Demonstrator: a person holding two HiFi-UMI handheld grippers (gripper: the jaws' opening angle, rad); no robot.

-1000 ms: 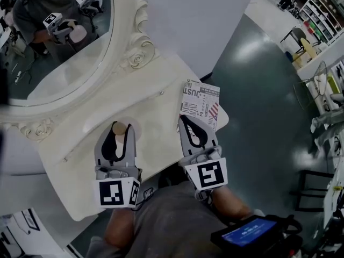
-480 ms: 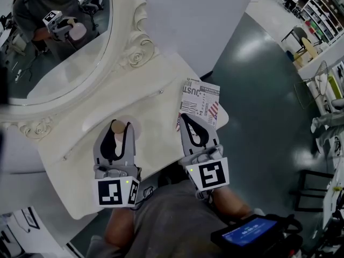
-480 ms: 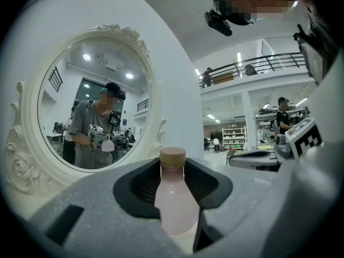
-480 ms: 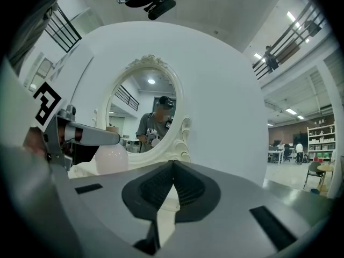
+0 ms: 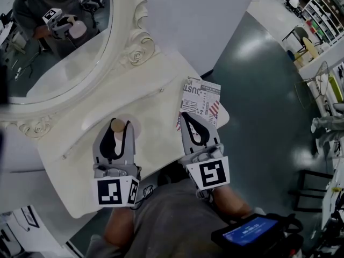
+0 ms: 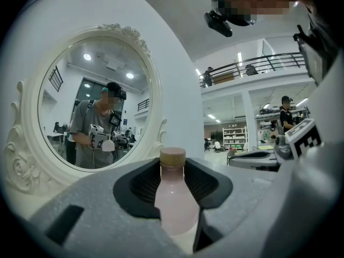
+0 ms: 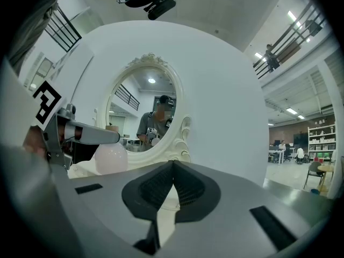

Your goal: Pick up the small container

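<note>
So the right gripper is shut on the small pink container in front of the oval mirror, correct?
Not quite: the left gripper is the one shut on the small pink container, as the left gripper view shows. The right gripper is shut with nothing between its jaws. The oval mirror does stand behind the container.

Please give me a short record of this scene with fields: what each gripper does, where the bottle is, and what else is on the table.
left gripper: shut on bottle
right gripper: shut, empty
bottle: pink, tan cap, upright between left jaws
table: white, mirror at its back
paper: printed, at table's right edge
</note>
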